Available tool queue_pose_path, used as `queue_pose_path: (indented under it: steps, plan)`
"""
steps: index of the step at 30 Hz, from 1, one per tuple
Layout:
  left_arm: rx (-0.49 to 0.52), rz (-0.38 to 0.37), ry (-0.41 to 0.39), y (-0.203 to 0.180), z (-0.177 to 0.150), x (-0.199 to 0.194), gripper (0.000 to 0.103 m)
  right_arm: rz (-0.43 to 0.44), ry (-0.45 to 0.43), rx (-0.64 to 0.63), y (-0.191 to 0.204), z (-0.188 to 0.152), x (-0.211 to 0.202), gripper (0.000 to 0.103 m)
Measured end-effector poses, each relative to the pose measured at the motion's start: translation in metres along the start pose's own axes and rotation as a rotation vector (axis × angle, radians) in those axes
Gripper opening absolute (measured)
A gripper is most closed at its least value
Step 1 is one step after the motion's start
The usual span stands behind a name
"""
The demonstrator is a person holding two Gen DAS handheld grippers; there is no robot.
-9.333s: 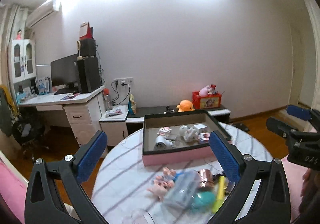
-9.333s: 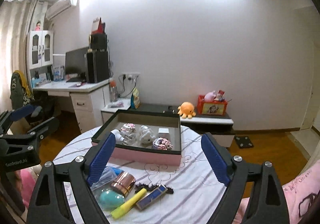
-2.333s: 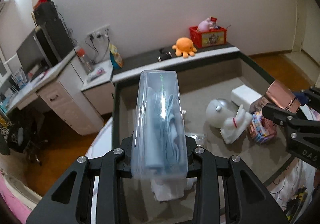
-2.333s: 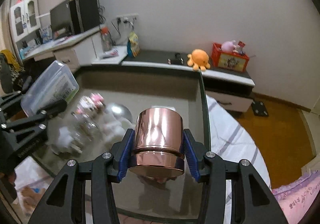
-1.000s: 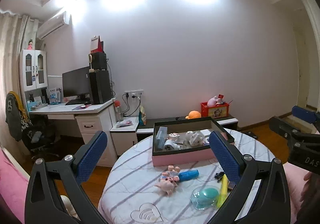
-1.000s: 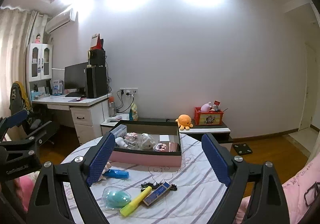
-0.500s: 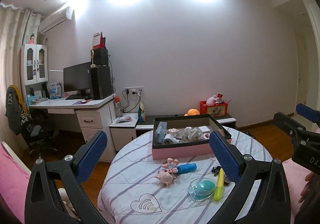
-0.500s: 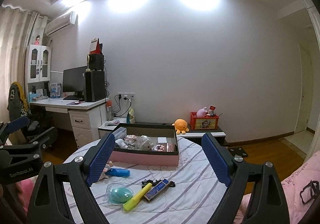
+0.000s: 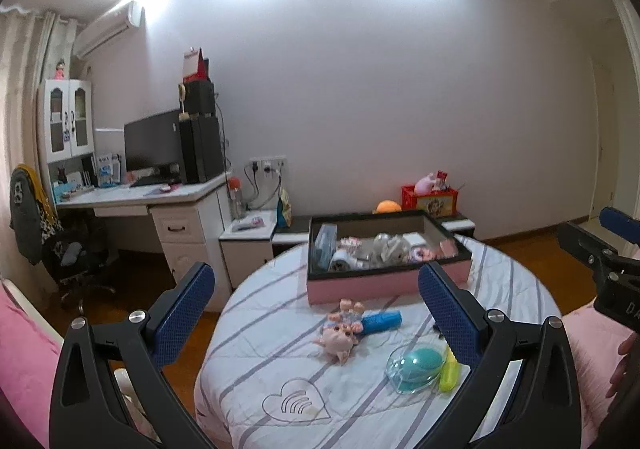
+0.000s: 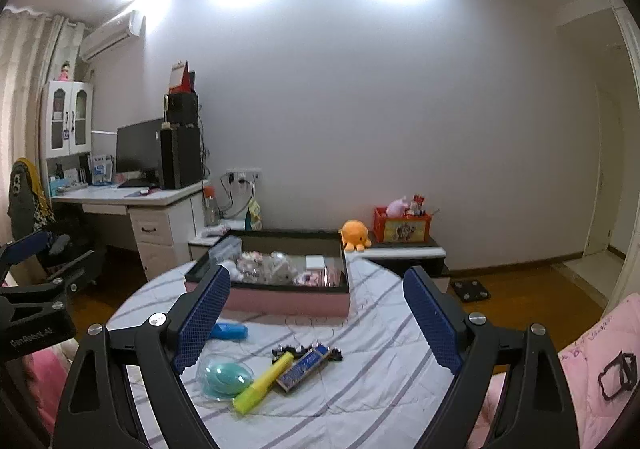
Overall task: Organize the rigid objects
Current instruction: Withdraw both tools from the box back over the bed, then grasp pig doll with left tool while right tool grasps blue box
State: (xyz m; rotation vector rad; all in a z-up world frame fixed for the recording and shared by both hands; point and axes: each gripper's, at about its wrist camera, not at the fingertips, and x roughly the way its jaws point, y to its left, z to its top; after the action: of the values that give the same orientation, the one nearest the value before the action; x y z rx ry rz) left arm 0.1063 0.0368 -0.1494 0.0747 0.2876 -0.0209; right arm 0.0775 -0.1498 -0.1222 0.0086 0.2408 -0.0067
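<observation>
A pink box with a dark rim (image 9: pixel 384 284) (image 10: pixel 286 301) stands at the far side of the round table and holds several small items. Loose on the cloth lie a pink pig figure (image 9: pixel 338 337), a blue tube (image 9: pixel 380 321) (image 10: pixel 228 330), a clear case with a teal egg (image 9: pixel 416 367) (image 10: pixel 224 375), a yellow marker (image 10: pixel 262 383) (image 9: pixel 450 371), a blue bar (image 10: pixel 304 367) and a black clip (image 10: pixel 288 351). My left gripper (image 9: pixel 316 313) and right gripper (image 10: pixel 316 323) are both open, empty and held back above the table's near side.
The round table has a striped white cloth (image 9: pixel 280 369). Behind it stand a white desk with a monitor (image 9: pixel 160 205), a low cabinet (image 10: pixel 404 253) with an orange plush (image 10: pixel 354 235) and a red box (image 10: pixel 402 227). Pink bedding (image 10: pixel 592 369) lies at the right.
Both grippers have drawn back and slightly up from the table over the last second, so the table looks smaller. Earlier they put a clear case and a copper cup into the box.
</observation>
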Motion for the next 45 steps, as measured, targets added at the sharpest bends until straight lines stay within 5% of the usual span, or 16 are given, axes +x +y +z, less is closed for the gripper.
queue_pose_path:
  steps: [17, 36, 42, 44, 45]
  plan:
    - [0.027, -0.064, 0.324, -0.007, -0.075, 0.098, 0.103, -0.043, 0.334, 0.041, -0.032, -0.080, 0.087, 0.090]
    - [0.021, -0.060, 0.392, 0.004, -0.085, 0.124, 0.103, -0.008, 0.569, 0.063, -0.012, -0.099, 0.166, 0.090]
    - [0.030, -0.060, 0.391, 0.007, -0.085, 0.126, 0.103, 0.008, 0.583, 0.078, -0.024, -0.100, 0.161, 0.088]
    - [0.021, -0.061, 0.396, 0.008, -0.086, 0.129, 0.103, -0.014, 0.588, 0.066, -0.029, -0.098, 0.158, 0.081]
    - [0.016, -0.062, 0.402, 0.008, -0.086, 0.131, 0.103, -0.030, 0.588, 0.053, -0.032, -0.096, 0.156, 0.067]
